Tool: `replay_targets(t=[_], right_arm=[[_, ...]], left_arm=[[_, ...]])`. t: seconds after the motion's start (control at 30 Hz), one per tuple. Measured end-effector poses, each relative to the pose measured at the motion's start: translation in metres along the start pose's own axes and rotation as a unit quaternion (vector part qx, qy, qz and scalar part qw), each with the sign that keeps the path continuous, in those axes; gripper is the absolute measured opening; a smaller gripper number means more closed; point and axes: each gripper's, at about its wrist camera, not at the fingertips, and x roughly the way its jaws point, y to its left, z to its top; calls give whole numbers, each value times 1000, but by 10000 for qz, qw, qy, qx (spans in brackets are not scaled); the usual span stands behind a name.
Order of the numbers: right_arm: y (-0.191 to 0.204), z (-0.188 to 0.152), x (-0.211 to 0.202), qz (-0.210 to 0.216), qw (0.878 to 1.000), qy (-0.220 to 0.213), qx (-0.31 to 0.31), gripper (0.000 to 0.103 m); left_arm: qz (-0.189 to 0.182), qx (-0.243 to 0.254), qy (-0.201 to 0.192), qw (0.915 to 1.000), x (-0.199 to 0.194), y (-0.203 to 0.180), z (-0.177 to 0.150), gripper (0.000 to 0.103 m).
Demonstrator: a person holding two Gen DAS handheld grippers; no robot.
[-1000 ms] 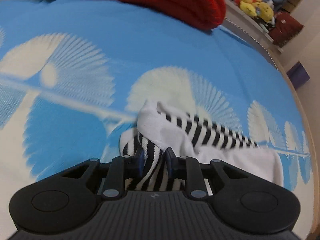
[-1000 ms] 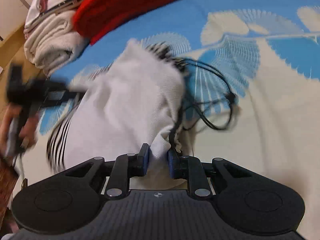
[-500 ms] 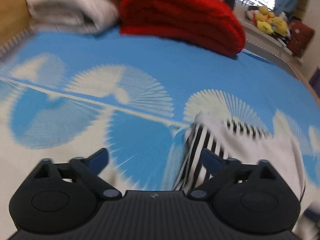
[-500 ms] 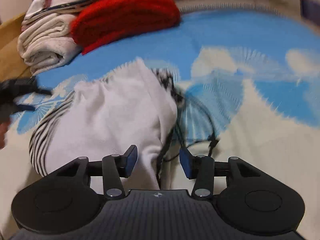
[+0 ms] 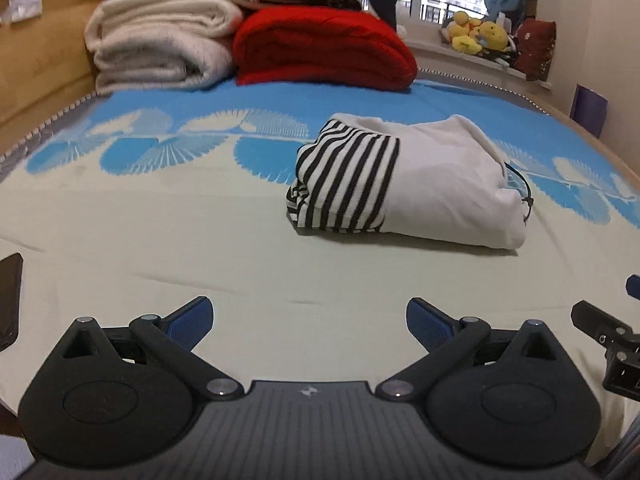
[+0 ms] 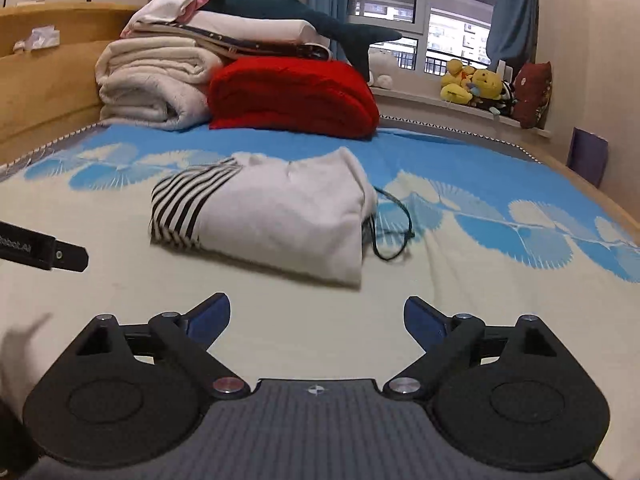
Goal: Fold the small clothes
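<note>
the garment [image 5: 420, 184] is lying folded on the bed [image 5: 200, 248], a compact white bundle with a black-and-white striped panel wrapping its left end, sitting where the cream part of the sheet is meeting the blue fan pattern. a thin dark cord [image 6: 394, 224] is trailing out from under its right edge onto the sheet. the left gripper [image 5: 308, 320] is hovering over bare cream sheet, well short of the garment, its jaws standing wide apart with nothing between them. the right gripper [image 6: 316, 316] is likewise hanging back from the garment over bare sheet, its jaws opening, nothing between them either. in the right wrist view a black bar of the left gripper is poking in at the left edge; in the left wrist view a black part of the right gripper is showing at the right edge. behind the garment, a red blanket [image 6: 292, 96] and a stack of cream blankets [image 6: 152, 84] are resting against the wooden headboard [image 6: 44, 80], and yellow plush toys [image 6: 472, 84] are sitting on the windowsill.
</note>
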Motion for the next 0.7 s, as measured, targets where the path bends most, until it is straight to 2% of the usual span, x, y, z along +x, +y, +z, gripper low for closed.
replay_targets(t=[0.1, 0.17, 0.3, 0.4, 0.5, 0.7], right_arm=[[0, -5, -6, -22, 9998, -178, 60, 94], [1, -8, -5, -123, 9997, -224, 12, 94], [-6, -11, 4, -88, 9995, -37, 285, 94], [-11, -12, 13, -2, 9988, 93, 490, 94], [-7, -14, 15, 24, 9994, 74, 347, 94], [6, -17, 12, 33, 9998, -75, -162, 94]], left_arm=[[-167, 90, -90, 9998, -4, -7, -5, 103], [-143, 83, -173, 9997, -2, -10, -6, 103], [-166, 95, -130, 9997, 4, -10, -6, 103], [-44, 115, -43, 9999, 9, -12, -5, 103], [-161, 80, -9, 9998, 12, -11, -4, 103], [-103, 106, -43, 9999, 12, -13, -4, 103]])
